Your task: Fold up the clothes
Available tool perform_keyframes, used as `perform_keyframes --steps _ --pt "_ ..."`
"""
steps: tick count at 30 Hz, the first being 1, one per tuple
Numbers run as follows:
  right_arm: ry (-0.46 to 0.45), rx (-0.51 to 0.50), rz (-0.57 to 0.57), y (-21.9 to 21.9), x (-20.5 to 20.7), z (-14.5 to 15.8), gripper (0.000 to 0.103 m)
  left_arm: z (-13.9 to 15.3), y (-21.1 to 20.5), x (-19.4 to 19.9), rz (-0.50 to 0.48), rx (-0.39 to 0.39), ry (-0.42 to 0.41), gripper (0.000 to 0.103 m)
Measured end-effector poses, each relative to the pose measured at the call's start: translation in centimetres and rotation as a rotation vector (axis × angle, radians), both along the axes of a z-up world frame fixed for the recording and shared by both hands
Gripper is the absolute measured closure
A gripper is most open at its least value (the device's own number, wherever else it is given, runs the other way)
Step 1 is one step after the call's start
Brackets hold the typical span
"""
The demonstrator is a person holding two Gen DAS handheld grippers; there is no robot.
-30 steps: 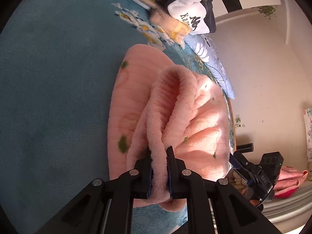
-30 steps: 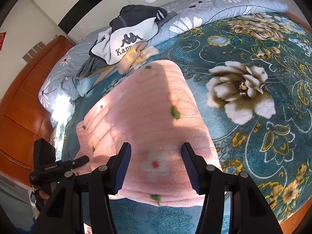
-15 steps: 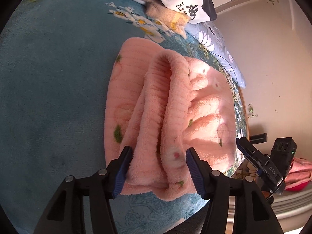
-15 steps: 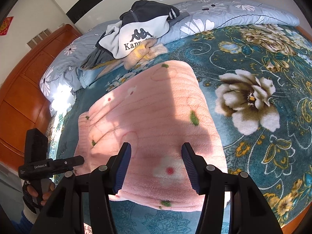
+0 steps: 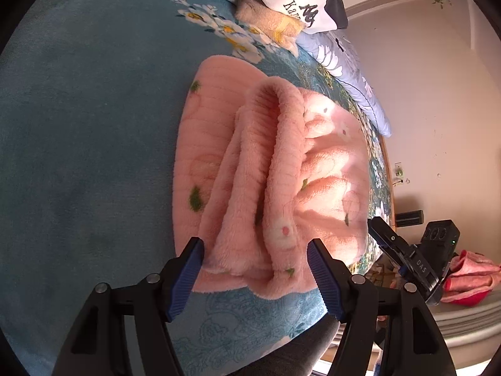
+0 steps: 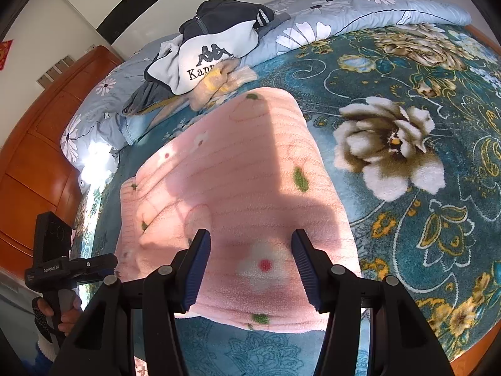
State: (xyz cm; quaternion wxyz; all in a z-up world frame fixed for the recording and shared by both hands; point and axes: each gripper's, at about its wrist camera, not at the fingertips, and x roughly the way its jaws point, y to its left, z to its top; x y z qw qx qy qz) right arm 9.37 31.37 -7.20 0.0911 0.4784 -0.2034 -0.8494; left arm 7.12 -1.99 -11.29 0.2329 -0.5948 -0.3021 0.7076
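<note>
Left gripper (image 5: 255, 269) has just been opening, jaws wide now, a bunched ridge of the pink fleece (image 5: 272, 169) lying loose between them, pads off it. The fleece fills mid-frame on the teal blanket (image 5: 78, 125). Right gripper (image 6: 250, 263) hangs over it at lower centre, jaws apart, gripping nothing. Clothes pile (image 6: 213, 53) sits upper left, well apart.
</note>
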Motion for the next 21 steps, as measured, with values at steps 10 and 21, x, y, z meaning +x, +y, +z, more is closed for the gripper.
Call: perform_keyframes --steps 10,21 --pt "-0.013 0.077 0.056 -2.0 -1.5 0.2 0.047 -1.8 1.4 -0.8 0.012 0.032 -0.034 0.032" --pt "-0.057 0.085 0.051 -2.1 -1.8 -0.8 0.047 0.4 1.3 -0.9 0.086 0.175 0.068 0.065"
